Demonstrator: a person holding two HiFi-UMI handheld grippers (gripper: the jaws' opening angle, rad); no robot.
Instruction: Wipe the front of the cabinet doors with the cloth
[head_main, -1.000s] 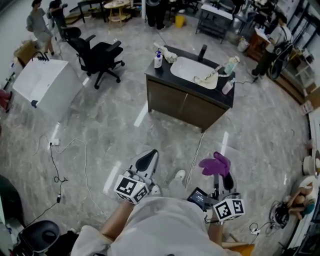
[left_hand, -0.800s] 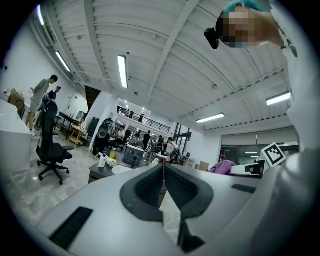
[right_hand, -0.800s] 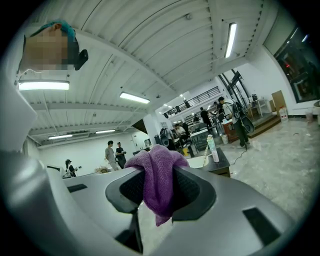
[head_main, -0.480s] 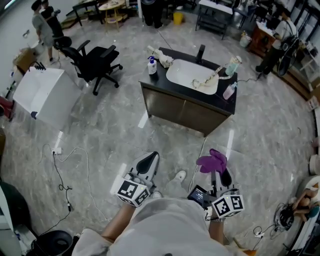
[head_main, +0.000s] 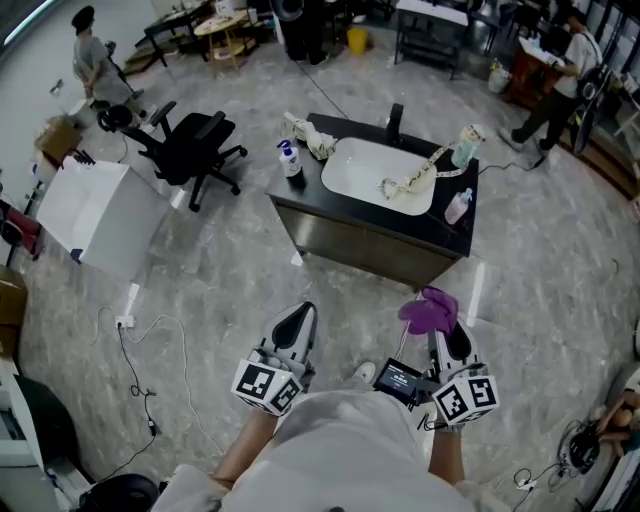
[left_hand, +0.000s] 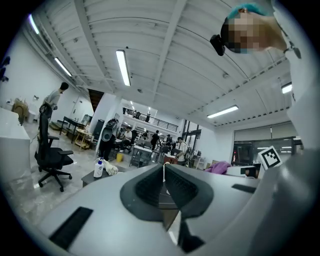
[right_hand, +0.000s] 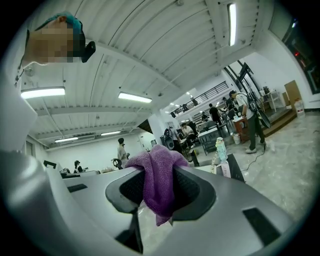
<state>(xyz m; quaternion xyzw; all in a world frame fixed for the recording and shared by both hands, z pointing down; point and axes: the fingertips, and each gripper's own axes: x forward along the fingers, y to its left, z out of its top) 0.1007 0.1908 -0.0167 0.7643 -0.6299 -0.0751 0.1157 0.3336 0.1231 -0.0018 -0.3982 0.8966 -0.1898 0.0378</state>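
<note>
Between the right claw's (head_main: 446, 340) pinching jaws hangs the purple cloth (head_main: 429, 311); the left claw (head_main: 294, 324) seems closed, empty.

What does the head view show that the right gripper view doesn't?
Only the head view shows the black-and-white marker cube on the right gripper and the thin white cable lying on the grey floor. Only the right gripper view shows the long ceiling lights. Both show the fuzzy purple cloth pinched in that gripper's jaws.
</note>
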